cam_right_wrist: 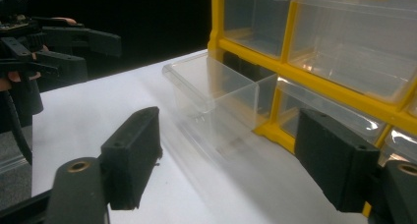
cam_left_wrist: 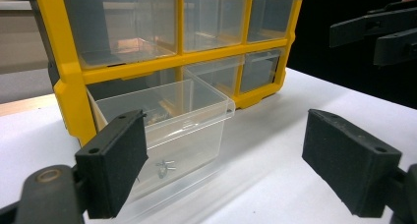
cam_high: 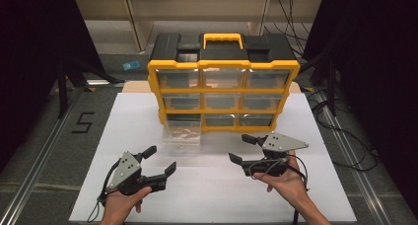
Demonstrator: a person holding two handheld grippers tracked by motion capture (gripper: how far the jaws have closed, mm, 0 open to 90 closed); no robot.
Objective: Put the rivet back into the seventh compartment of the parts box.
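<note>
Nearest the person, the left tool (cam_high: 157, 162) hovers low over the white bench (cam_high: 212, 195), jaws spread wide with nothing between them. The right tool (cam_high: 244, 148) sits a little farther in, jaws likewise spread and empty.

Between and beyond them, the drawer (cam_high: 182, 134) stands pulled out of the bottom-left slot of the cabinet (cam_high: 223, 94), its front resting near the bench surface. The left gripper view shows a wing screw (cam_left_wrist: 164, 168) lying on the drawer floor.

Handling: the drawer is thin clear plastic, so judge it light, fairly stiff, but slick and liable to flex or crack under a hard pinch. Best hold is the front wall, one pad inside and one outside, just below the rim lip, or across the two side walls. Keep it level, or the screw slides.

The cabinet looks heavier and should stay put.
</note>
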